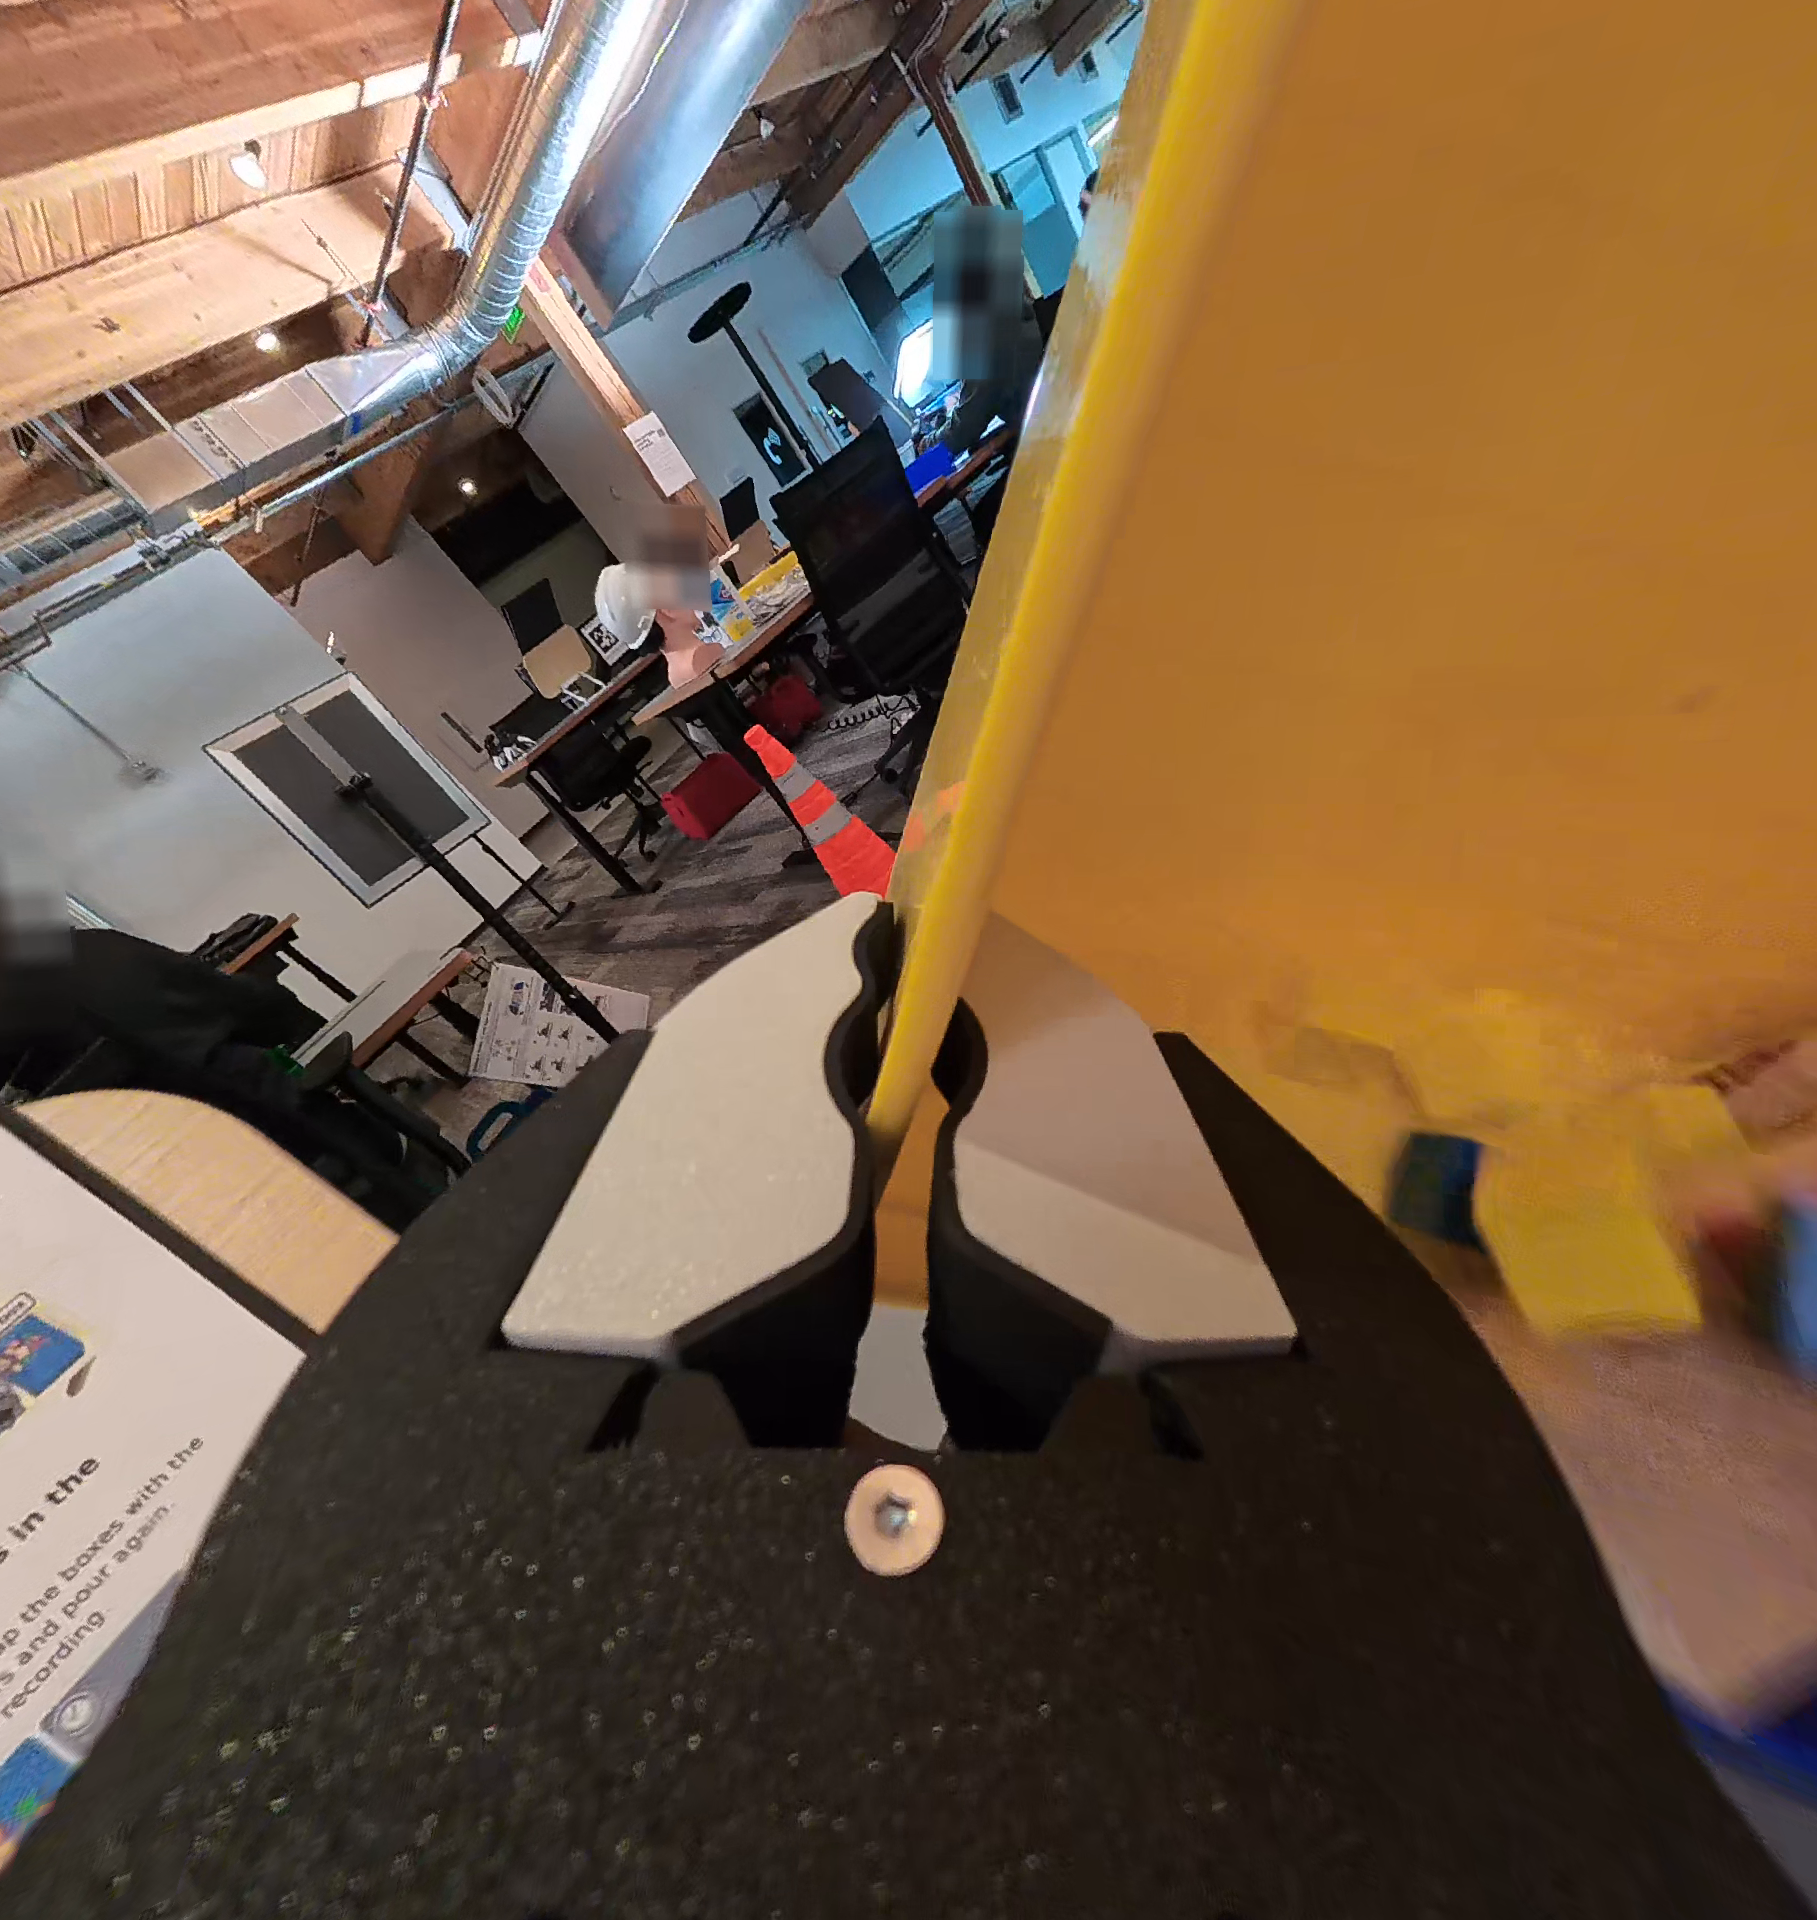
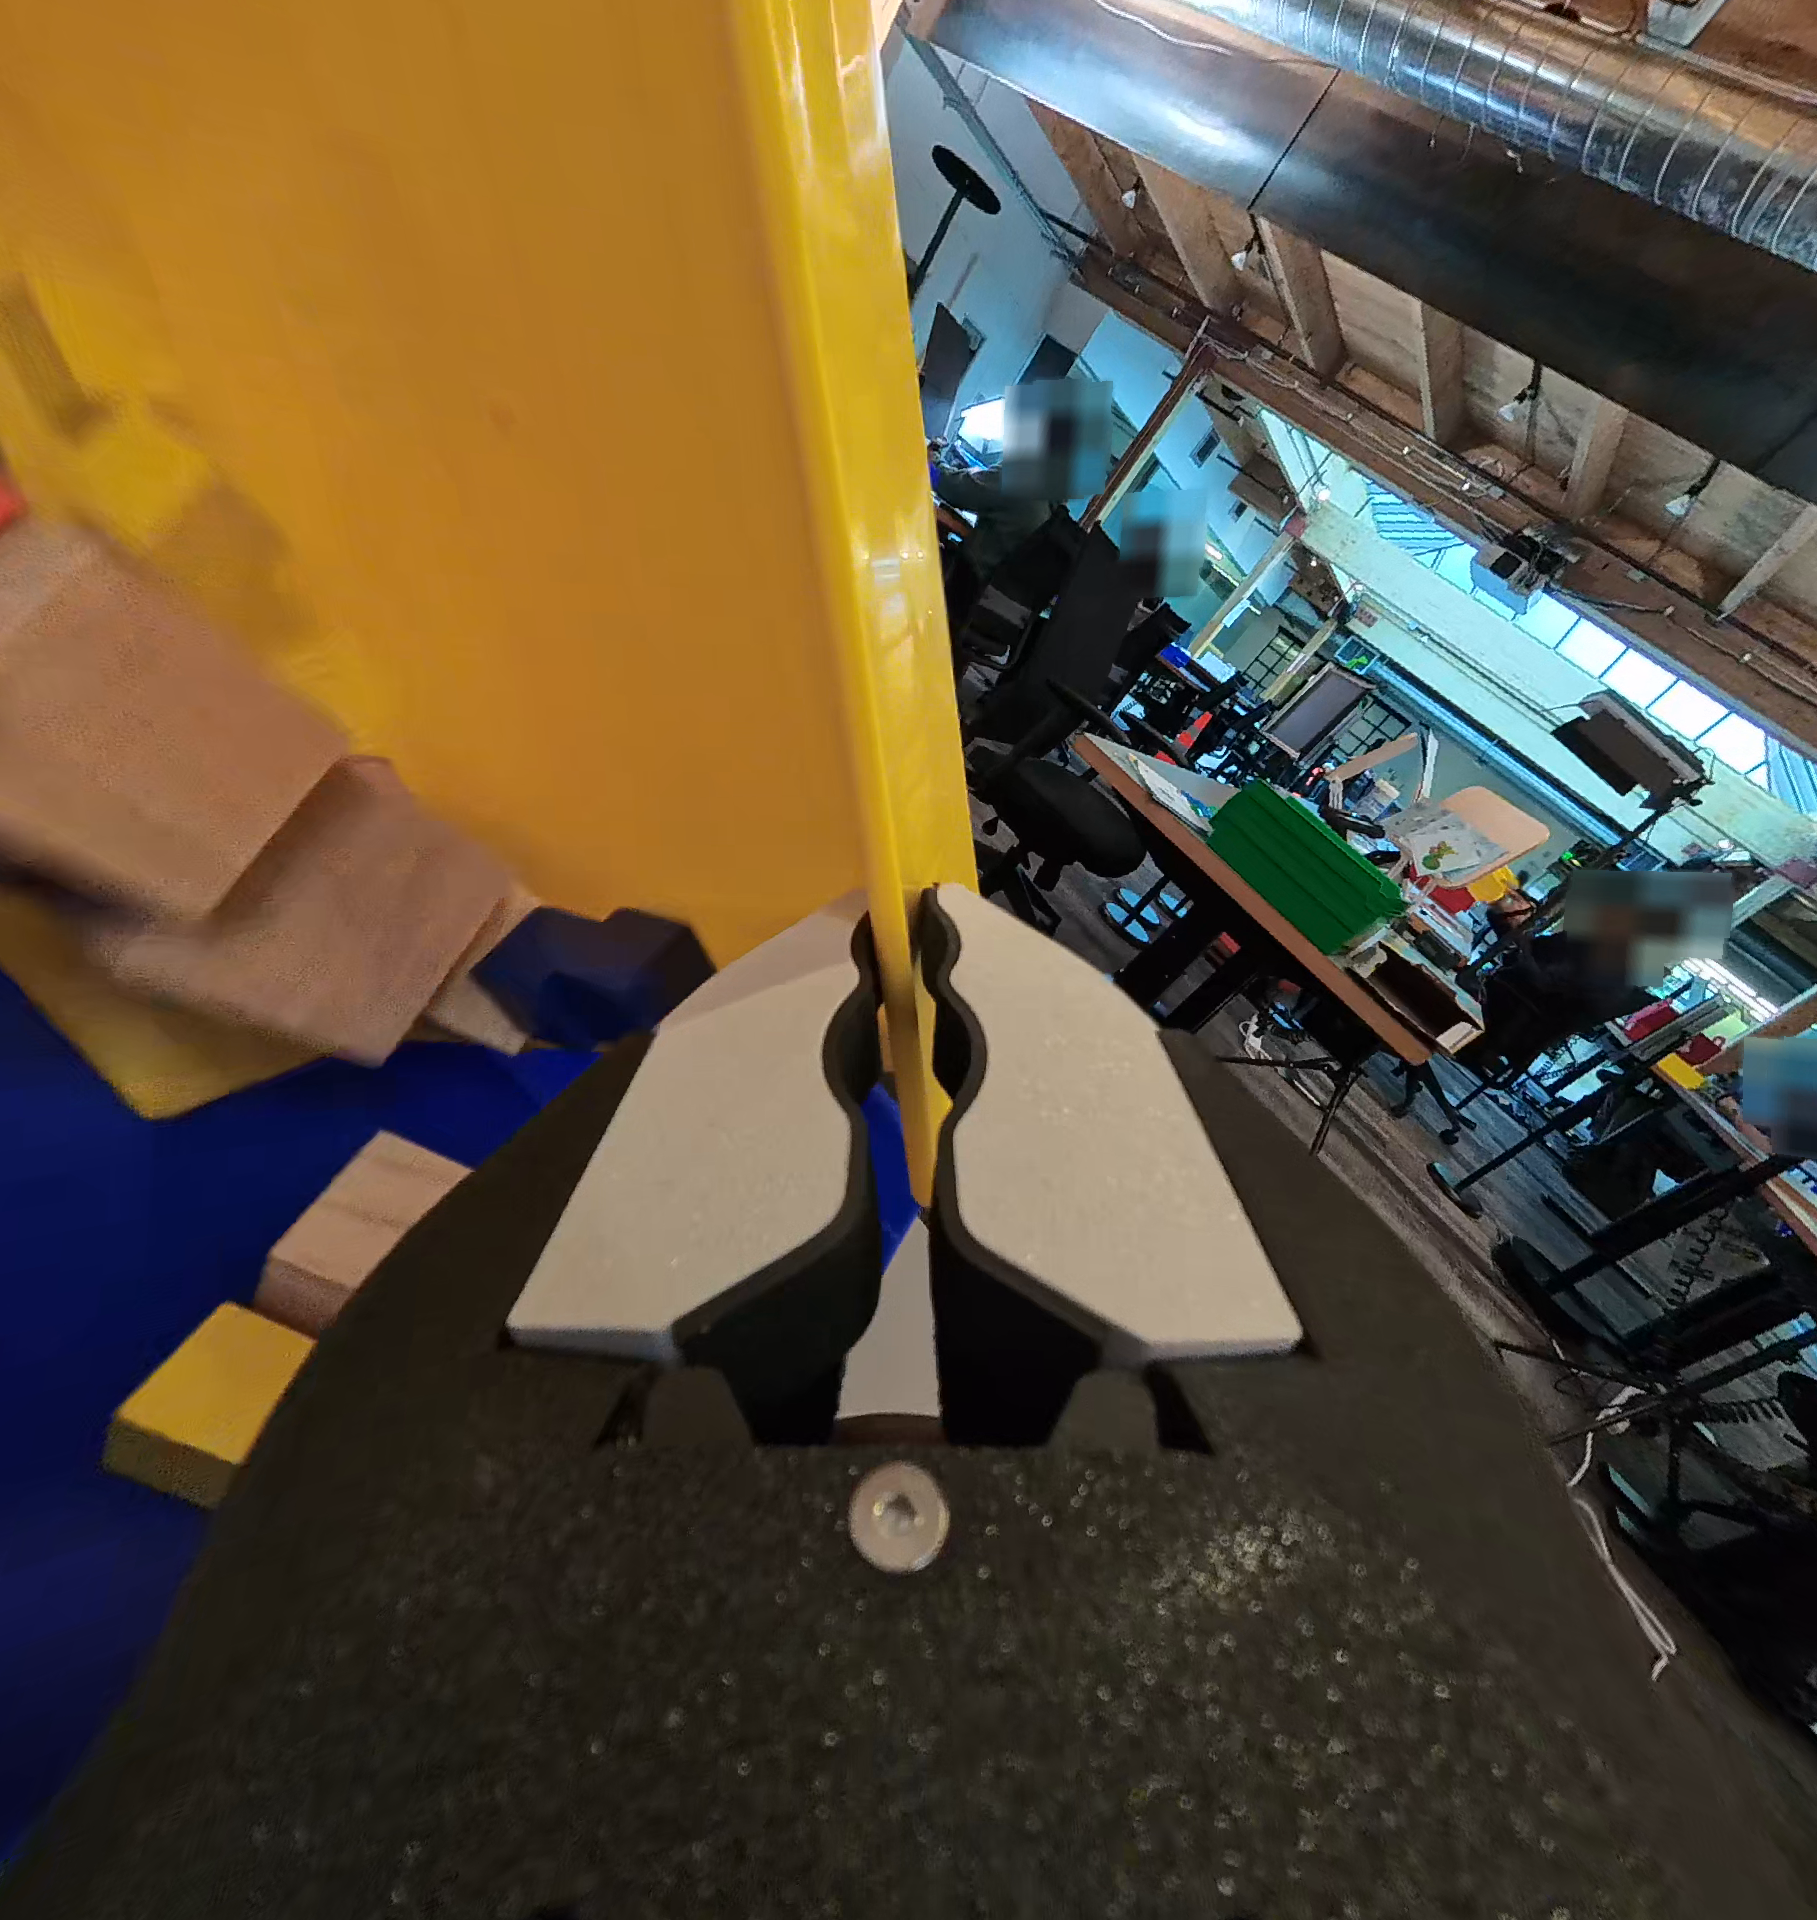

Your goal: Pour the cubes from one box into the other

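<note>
Cubes [image 2: 213,1397] reach blue box [image 2: 73,1299] (right view only).

both tongs, left [image 1: 909,997] and right [image 2: 909,997], are clamped nearly closed (each pinching a thin edge).

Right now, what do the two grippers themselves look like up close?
Both look alike. The left gripper and right gripper each have a wide, speckled matte black body with one silver screw at the centre. The fingers are flat light grey plates edged with wavy black rubber-like pads. No cables, sleeves or hands show.
</note>
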`<state>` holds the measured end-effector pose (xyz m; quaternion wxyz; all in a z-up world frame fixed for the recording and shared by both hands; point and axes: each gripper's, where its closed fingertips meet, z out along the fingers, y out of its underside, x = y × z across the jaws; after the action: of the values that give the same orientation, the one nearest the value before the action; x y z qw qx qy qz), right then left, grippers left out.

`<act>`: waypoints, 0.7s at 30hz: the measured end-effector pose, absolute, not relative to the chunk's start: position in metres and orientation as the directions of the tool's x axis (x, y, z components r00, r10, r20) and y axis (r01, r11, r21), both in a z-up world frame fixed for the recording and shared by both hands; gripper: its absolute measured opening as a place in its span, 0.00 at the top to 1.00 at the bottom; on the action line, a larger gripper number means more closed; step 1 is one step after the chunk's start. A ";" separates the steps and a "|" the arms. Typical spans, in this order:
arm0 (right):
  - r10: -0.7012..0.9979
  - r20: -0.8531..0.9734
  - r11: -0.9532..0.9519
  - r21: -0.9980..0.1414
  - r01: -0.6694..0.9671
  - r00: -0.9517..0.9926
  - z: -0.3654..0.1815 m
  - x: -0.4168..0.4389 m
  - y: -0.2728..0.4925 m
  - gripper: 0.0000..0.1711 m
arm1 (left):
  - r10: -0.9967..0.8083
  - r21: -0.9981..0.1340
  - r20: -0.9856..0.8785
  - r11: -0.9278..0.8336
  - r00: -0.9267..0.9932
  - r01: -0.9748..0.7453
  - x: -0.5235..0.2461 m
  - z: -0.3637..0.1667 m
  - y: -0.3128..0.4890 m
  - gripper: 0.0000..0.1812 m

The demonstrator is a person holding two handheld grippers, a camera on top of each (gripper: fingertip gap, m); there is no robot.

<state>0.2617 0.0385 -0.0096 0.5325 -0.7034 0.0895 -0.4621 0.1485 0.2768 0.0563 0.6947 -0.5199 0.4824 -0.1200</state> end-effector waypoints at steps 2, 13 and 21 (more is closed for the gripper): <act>-0.619 0.561 -0.414 -0.828 0.379 0.550 -0.009 0.260 0.040 0.98 | -0.670 -0.842 -0.540 0.431 0.510 -0.325 0.147 0.057 0.279 0.98; -0.637 0.561 -0.409 -0.827 0.385 0.528 -0.001 0.262 0.040 0.97 | -0.680 -0.845 -0.535 0.436 0.502 -0.310 0.155 0.061 0.282 0.98; -0.654 0.555 -0.380 -0.828 0.411 0.513 0.013 0.265 0.043 0.97 | -0.648 -0.833 -0.549 0.474 0.529 -0.284 0.152 0.083 0.281 0.98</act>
<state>0.2653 0.0434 0.0128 0.5494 -0.6744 0.0901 -0.4850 0.1525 0.2809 0.0831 0.7194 -0.4969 0.4687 -0.1264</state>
